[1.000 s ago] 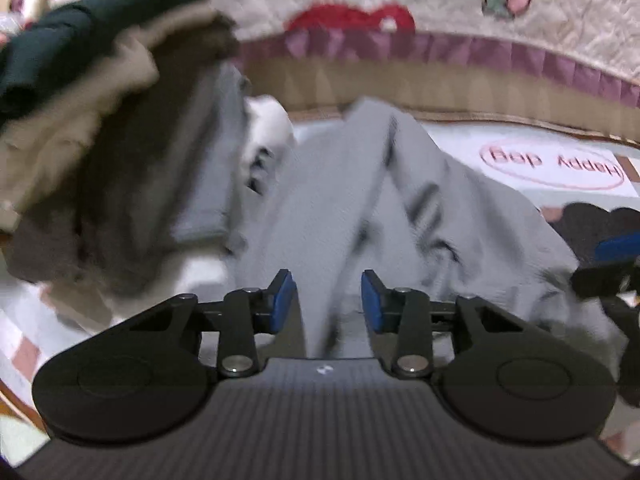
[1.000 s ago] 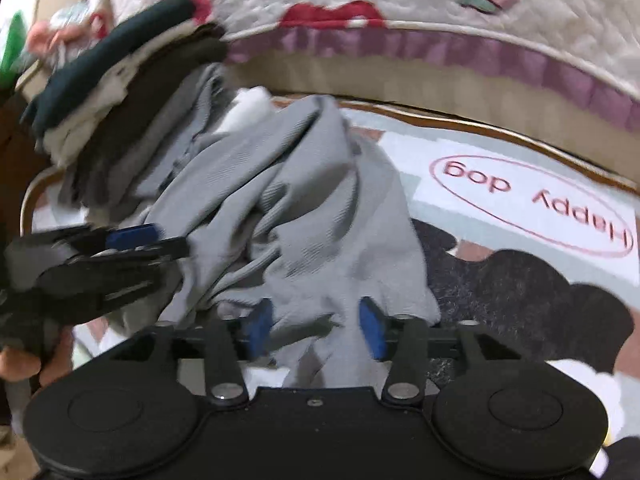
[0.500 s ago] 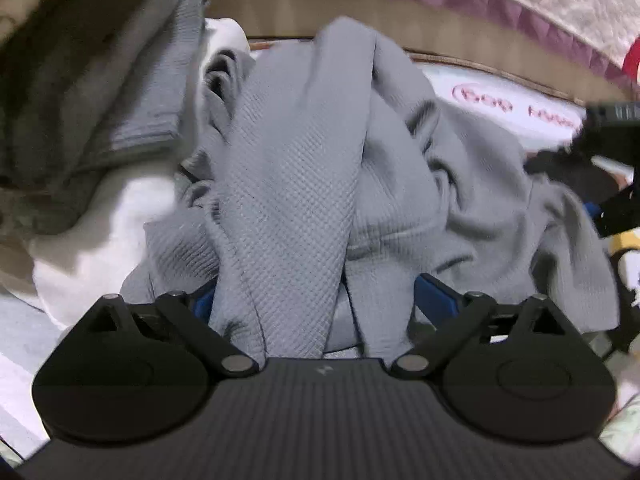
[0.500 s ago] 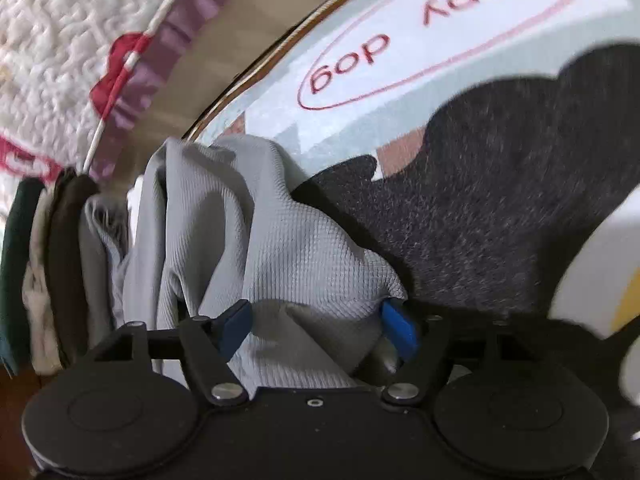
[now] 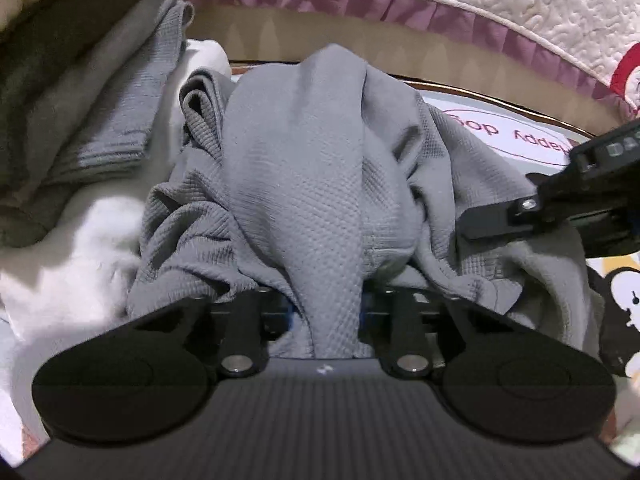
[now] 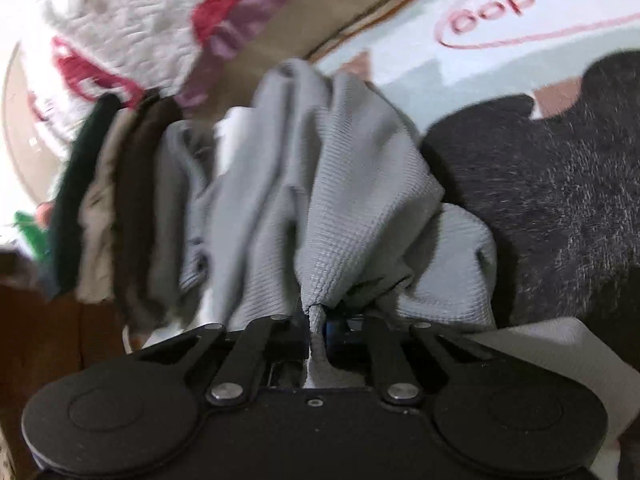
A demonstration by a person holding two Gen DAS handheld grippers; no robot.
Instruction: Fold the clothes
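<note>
Left claw (image 5: 326, 312): its two sides are pressed on a thick fold of the gray shirt. The fold runs down between them and hides the blue pads.
Right claw (image 6: 318, 320): it is pinched tight on a thin bit of the same shirt. The cloth sticks out between its two sides. A bit of blue pad shows just beside it.
Gray shirt (image 5: 304, 184): it is a bumpy, waffle-like gray cloth, all crumpled in a heap. It rises up right in front of both claws. It lies on the rug, with the pile of clothes on one side and the black patch on the other.
Pile of clothes (image 6: 120, 200): folded things in dark green, tan, brown and gray, stacked just beside the gray shirt.
White cloth (image 5: 80, 248): it lies under the pile and touches the gray shirt.
Rug (image 6: 540, 80): pale, with a red oval and the words "Happy dog". It has a big fuzzy black patch (image 6: 560, 184) near the right claw.
Quilt (image 5: 520, 0): white with red shapes and a purple edge, behind the shirt.
</note>
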